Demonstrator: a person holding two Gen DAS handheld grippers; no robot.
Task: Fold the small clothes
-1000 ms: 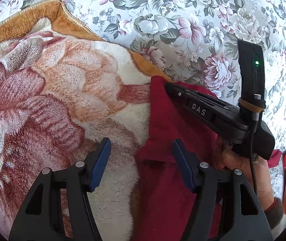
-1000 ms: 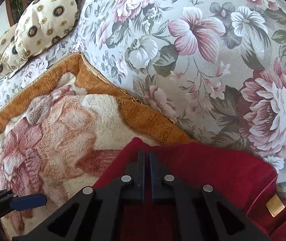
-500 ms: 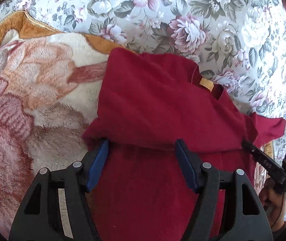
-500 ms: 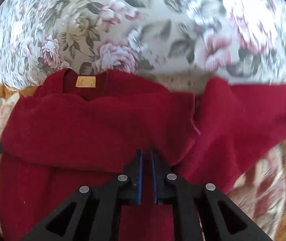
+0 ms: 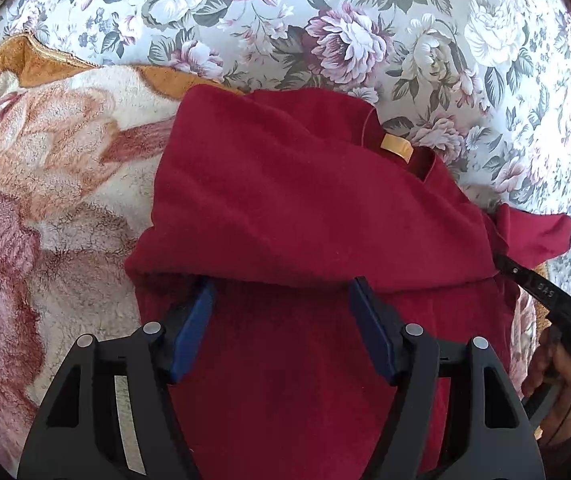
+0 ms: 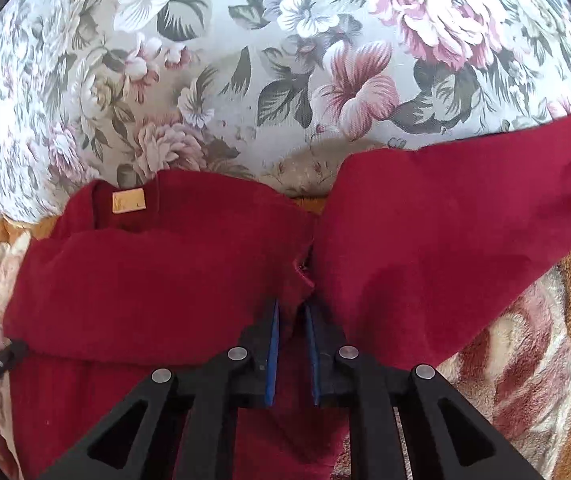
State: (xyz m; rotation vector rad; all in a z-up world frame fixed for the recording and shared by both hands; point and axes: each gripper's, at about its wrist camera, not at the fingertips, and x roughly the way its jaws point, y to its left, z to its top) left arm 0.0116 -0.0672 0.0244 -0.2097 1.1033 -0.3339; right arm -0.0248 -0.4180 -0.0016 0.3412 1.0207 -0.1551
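My left hand-held gripper (image 5: 281, 300) is spread wide over the red shirt (image 5: 305, 208), gripping nothing. My right hand-held gripper (image 6: 292, 324) is slightly parted, cloth between its fingers, beside the sleeve (image 6: 445, 232).

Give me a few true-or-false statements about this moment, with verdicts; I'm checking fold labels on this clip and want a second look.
1. The red garment lies partly on a fleece blanket. True.
2. The left gripper is shut tight on the cloth. False: its jaws stand wide apart, with the folded edge draped over the tips.
3. A tan label shows inside the neck of the garment. True.
4. The right gripper is spread as wide as the left. False: its blue pads stand close together, with a narrow gap and cloth bunched at the tips.
5. One sleeve stretches out over the floral cover. True.
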